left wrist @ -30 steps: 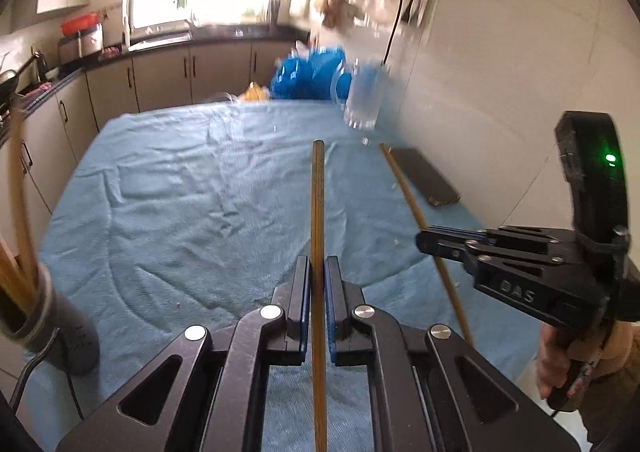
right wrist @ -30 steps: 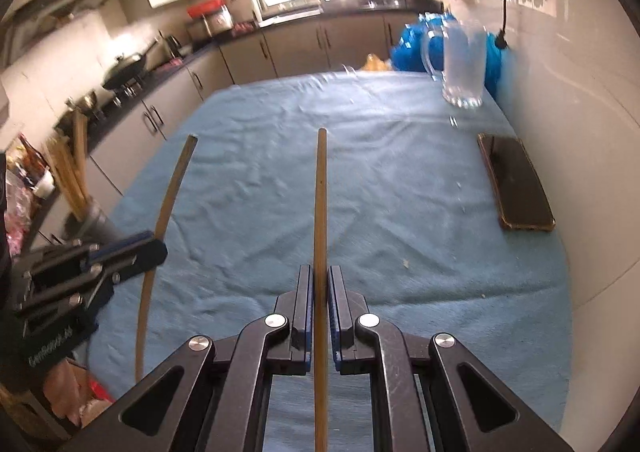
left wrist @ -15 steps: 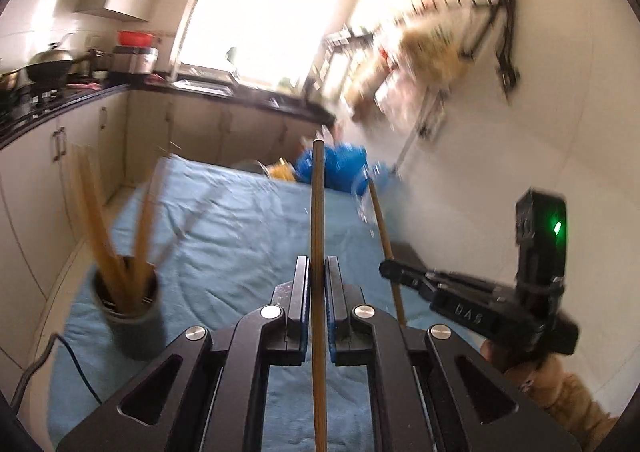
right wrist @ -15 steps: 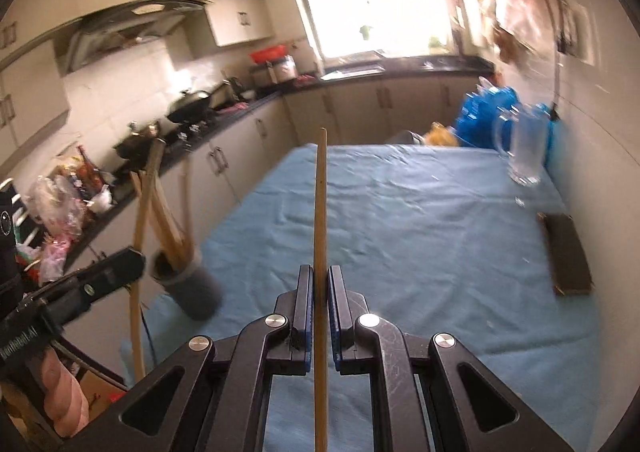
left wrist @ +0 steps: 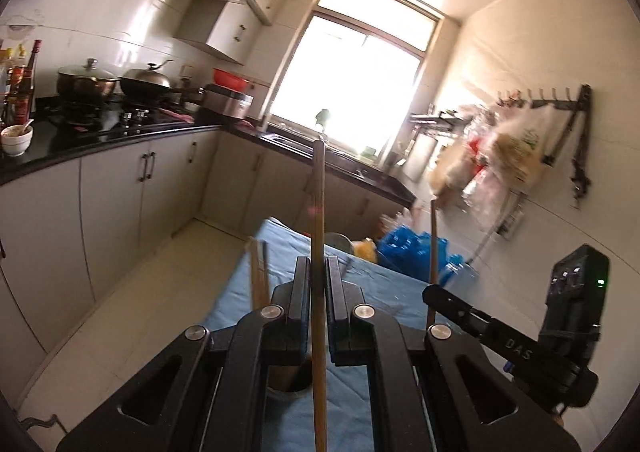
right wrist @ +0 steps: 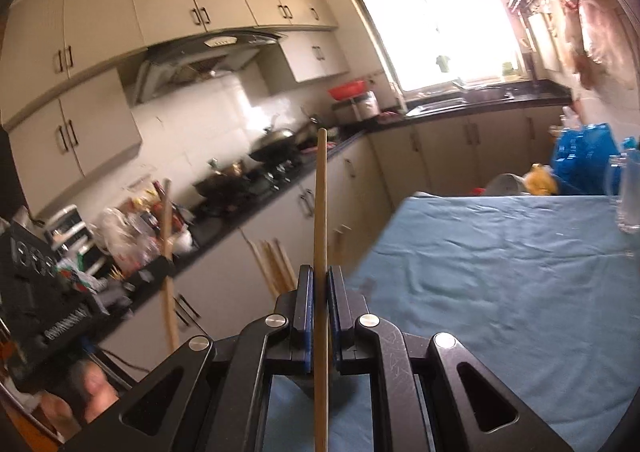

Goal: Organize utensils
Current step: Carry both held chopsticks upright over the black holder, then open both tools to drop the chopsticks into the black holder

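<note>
Both grippers, left (left wrist: 318, 284) & right (right wrist: 319, 292), clamped on one thin wooden chopstick (left wrist: 319, 212) each, raised over blue cloth table (right wrist: 500, 272); recommend lowering tips vertically into holder w/ chopsticks (left wrist: 294, 382).

Counts of what shows in the kitchen

Two grippers (left wrist: 319, 272) (right wrist: 319, 280), each clamping one chopstick (left wrist: 319, 212) (right wrist: 321, 212); one holder (left wrist: 290, 380) of several more chopsticks (right wrist: 272, 264); one blue cloth (right wrist: 500, 272); one glass mug (right wrist: 628, 192).

Blue tablecloth (right wrist: 500, 284); glass jug (right wrist: 628, 192), blue bags (right wrist: 580, 156), wok (left wrist: 146, 82), bright window (left wrist: 352, 84)
</note>
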Motion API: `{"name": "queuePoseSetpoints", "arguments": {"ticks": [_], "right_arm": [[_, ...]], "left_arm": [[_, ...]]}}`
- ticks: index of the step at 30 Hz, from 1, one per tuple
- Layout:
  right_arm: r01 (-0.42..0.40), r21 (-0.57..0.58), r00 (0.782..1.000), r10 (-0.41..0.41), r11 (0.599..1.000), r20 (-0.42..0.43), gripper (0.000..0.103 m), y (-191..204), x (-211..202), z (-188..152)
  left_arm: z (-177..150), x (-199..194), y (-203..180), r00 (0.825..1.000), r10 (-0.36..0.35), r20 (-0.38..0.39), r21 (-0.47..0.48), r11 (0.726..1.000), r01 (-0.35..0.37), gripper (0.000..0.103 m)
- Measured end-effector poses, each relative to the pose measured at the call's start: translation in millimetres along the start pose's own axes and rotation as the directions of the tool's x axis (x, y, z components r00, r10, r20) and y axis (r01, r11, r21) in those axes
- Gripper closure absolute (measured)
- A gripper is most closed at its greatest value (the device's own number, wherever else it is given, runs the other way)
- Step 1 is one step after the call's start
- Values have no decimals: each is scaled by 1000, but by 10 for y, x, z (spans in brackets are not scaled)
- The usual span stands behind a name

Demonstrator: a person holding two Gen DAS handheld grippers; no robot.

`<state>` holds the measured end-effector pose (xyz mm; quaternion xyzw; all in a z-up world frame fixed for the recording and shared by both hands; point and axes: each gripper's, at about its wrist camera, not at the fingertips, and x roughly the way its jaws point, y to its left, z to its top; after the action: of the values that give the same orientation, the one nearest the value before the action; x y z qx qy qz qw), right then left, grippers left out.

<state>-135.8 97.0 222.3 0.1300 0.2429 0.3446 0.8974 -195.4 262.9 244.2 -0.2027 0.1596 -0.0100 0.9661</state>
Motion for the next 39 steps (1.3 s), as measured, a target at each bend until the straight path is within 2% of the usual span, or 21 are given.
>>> {"name": "queuePoseSetpoints", "arguments": {"ticks": [6,13,22,39], "right_arm": [[29,-20,992,-27,999,123,95,192,415,83],[92,-58,976,-78,994,203,95,306,740,65],[157,-114,967,-129,981,222,95,267,942,-99],[171,-130,968,-142,977,205,95,236,977,-212]], "left_arm": [[107,397,207,996,57,63,-38,998,-54,97],[107,801,326,991,67,120,-60,996,-61,97],[-40,1129,380,986,112,123,-26,994,-109,97],[-91,1033,285,987,99,125,18,995,-102,97]]}}
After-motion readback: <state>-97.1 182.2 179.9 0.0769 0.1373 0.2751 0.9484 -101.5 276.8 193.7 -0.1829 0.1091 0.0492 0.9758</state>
